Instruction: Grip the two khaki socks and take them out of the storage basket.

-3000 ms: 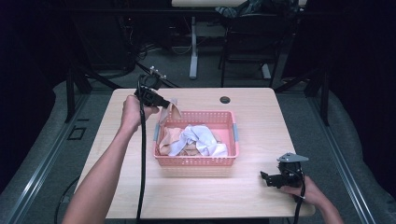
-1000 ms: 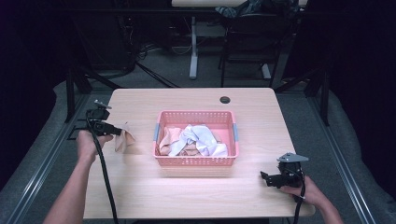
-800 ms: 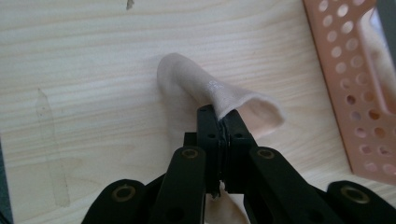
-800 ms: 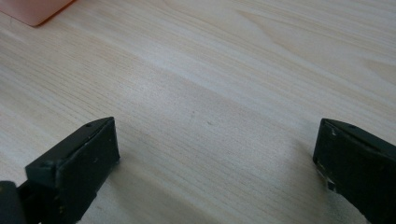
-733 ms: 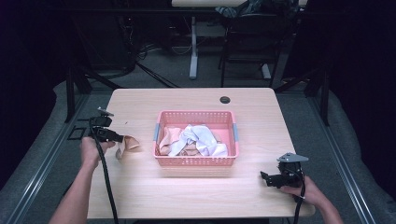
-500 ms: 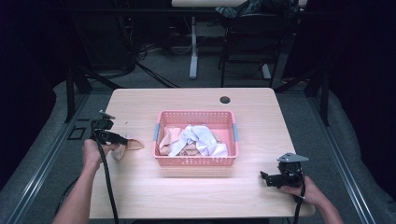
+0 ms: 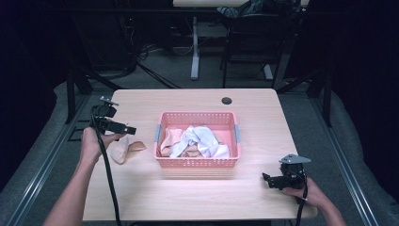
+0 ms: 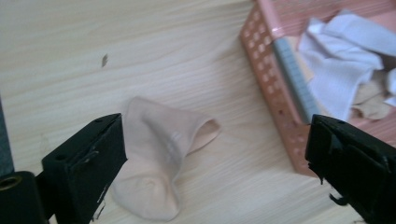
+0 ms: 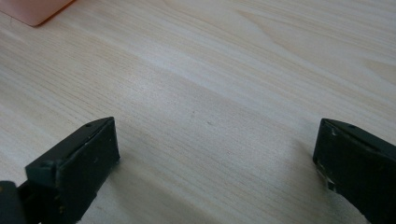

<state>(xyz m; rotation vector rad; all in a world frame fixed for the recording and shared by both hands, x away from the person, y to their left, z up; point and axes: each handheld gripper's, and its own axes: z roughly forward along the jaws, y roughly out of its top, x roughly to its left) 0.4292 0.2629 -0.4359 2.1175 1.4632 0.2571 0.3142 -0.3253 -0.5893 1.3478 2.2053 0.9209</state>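
Left claw (image 8: 212,154) just spread wide, empty, above peach sock (image 8: 161,161); right claw (image 9: 217,154) agape, empty.

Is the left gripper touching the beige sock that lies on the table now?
Apart. In the left gripper view the left gripper has its jaws wide open above the beige sock, which lies loose on the table.

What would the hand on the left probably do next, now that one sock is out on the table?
Probably swing back to the pink basket for another piece. The left gripper has just opened its jaws; the beige sock lies loose on the table, and more cloth remains in the basket.
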